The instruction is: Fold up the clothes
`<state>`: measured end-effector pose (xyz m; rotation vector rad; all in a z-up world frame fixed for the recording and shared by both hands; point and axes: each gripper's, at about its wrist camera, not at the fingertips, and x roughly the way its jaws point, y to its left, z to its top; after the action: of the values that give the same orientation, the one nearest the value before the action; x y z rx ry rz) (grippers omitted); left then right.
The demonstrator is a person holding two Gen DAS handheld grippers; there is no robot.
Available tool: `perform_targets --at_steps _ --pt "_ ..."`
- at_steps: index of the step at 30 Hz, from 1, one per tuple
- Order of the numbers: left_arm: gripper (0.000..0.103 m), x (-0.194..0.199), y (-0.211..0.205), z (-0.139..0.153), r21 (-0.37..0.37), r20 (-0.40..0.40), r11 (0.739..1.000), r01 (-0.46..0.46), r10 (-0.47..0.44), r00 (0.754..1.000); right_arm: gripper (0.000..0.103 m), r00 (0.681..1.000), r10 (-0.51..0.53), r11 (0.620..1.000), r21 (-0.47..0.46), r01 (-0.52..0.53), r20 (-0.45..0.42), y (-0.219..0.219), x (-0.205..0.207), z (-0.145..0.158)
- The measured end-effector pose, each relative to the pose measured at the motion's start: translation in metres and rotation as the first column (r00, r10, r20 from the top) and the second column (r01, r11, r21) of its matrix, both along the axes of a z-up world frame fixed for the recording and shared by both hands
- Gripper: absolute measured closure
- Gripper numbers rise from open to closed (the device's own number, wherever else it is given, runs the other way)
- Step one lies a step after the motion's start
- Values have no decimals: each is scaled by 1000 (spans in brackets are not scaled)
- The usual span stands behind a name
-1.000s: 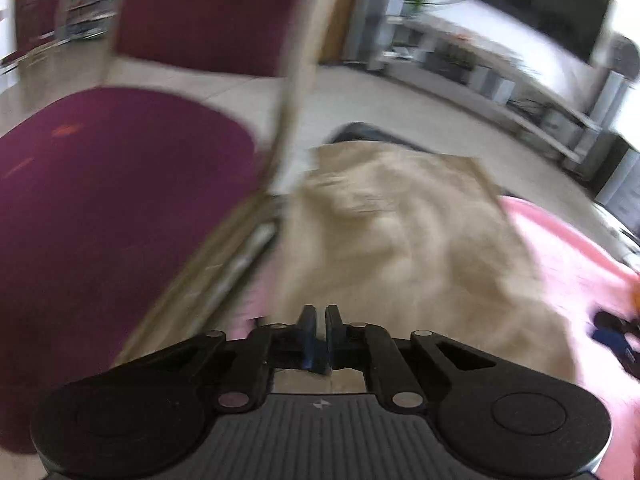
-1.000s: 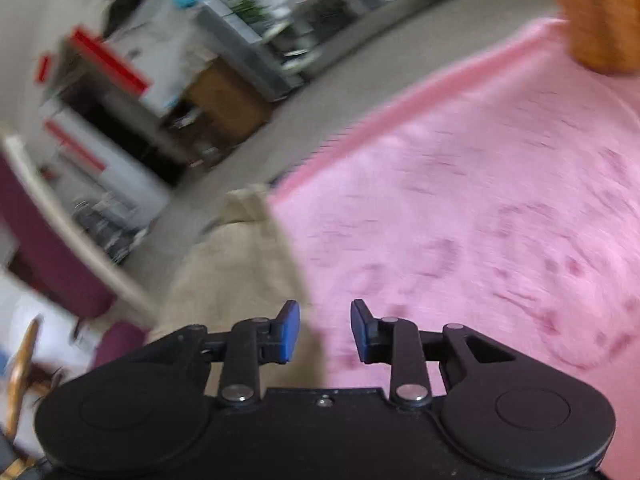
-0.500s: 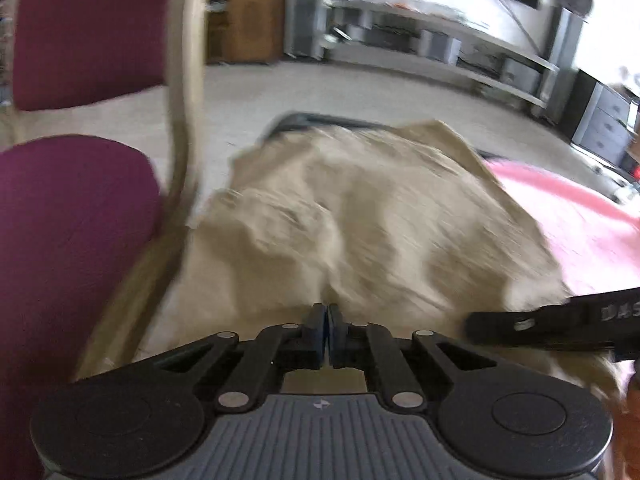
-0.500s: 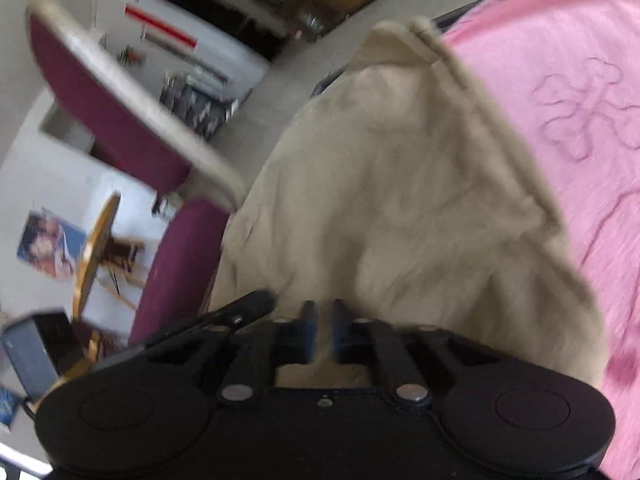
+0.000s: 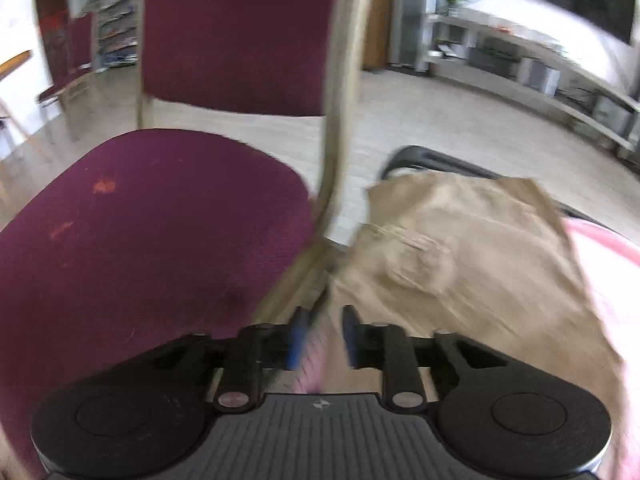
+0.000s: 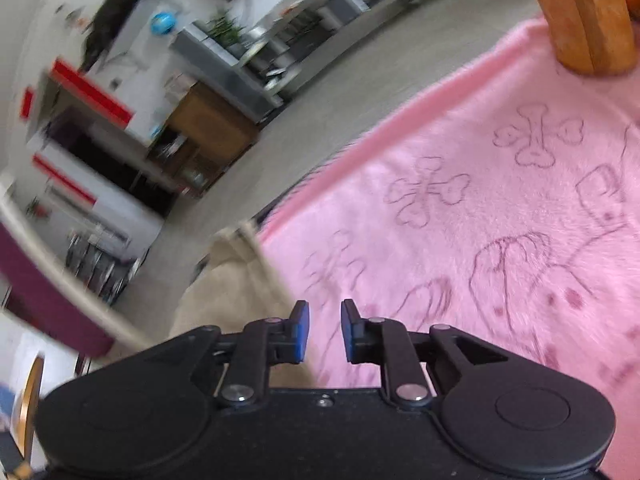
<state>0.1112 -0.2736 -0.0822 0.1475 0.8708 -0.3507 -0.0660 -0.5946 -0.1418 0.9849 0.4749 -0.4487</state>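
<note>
Our left gripper and right gripper are opening, empty — we judge the fold released. The folded beige cotton garment lies on the fuzzy pink patterned blanket.

The near edge of the beige garment is hidden behind the left gripper's black body, and its far right side is smeared by motion blur, so the fold lines there cannot be made out. In the right wrist view only a narrow strip of the garment is seen, its lower part covered by the right gripper. The maroon chair is cut off by the frame's edge, and the shelves are blurred beyond reading.
</note>
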Motion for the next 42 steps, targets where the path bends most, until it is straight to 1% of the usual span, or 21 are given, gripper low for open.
perform_targets --at_steps 3,5,6,7,8,11,13,14,15,18,19,21,22,25,28,32,33,35,36,39,42 --pt "76 -37 14 7 -38 -75 996 79 -82 994 80 995 104 994 -29 -104 2 11 -14 15" --pt "78 -56 23 -5 -39 -131 994 104 -109 985 80 984 178 984 -22 -178 3 31 -16 18" --pt "79 -62 27 -12 -37 -150 994 104 -109 983 80 977 214 977 -7 -214 2 38 -14 17" --pt "86 -65 30 -19 -34 -164 995 95 -99 982 80 968 250 968 8 -250 2 46 -12 16" --pt "87 -69 33 -26 -31 -177 996 86 -90 980 80 959 285 958 23 -284 1 53 -10 14" --pt "85 -65 32 -42 -24 -193 995 97 -100 976 80 936 352 932 102 -349 -11 71 3 -7" --pt "85 -61 33 -44 -39 -197 995 95 -101 975 80 940 340 931 145 -334 -20 73 6 -22" --pt "85 -61 35 -44 -49 -205 995 90 -98 974 83 945 327 933 164 -319 -21 72 6 -29" --pt "85 -59 36 -44 -60 -211 995 83 -94 973 90 959 285 944 179 -279 -9 65 -1 -32" --pt "85 -60 34 -44 -52 -201 994 94 -103 974 101 988 153 962 225 -153 18 45 -23 -41" --pt "84 -63 31 -43 -35 -181 994 105 -109 977 99 995 98 967 234 -97 7 37 -31 -41" --pt "86 -71 29 -35 0 -125 993 121 -121 985 87 998 13 983 186 -1 -58 29 -50 -26" --pt "86 -76 30 -29 -2 -98 992 128 -128 987 86 998 8 989 149 2 -64 29 -60 -12" --pt "83 -98 46 -6 -46 -22 988 147 -149 989 80 999 36 996 77 -34 -23 34 -93 36" --pt "82 -123 67 9 -97 4 980 173 -173 985 70 998 55 998 -18 -55 14 50 -133 87" --pt "81 -154 97 20 -119 7 970 213 -214 977 59 996 70 995 -78 -65 58 75 -180 127" --pt "77 -161 105 22 -127 2 967 221 -222 975 57 995 75 994 -84 -69 67 82 -189 132" --pt "75 -173 116 20 -147 -18 960 237 -242 970 55 993 95 993 -83 -88 77 98 -204 135" --pt "69 -177 120 16 -157 -35 957 244 -252 967 53 991 107 992 -79 -100 79 107 -210 134" --pt "68 -193 130 5 -172 -107 952 251 -272 956 52 987 152 988 -50 -149 60 137 -219 117" --pt "68 -205 132 -12 -164 -178 952 258 -285 942 52 980 195 981 -6 -195 26 162 -215 88"
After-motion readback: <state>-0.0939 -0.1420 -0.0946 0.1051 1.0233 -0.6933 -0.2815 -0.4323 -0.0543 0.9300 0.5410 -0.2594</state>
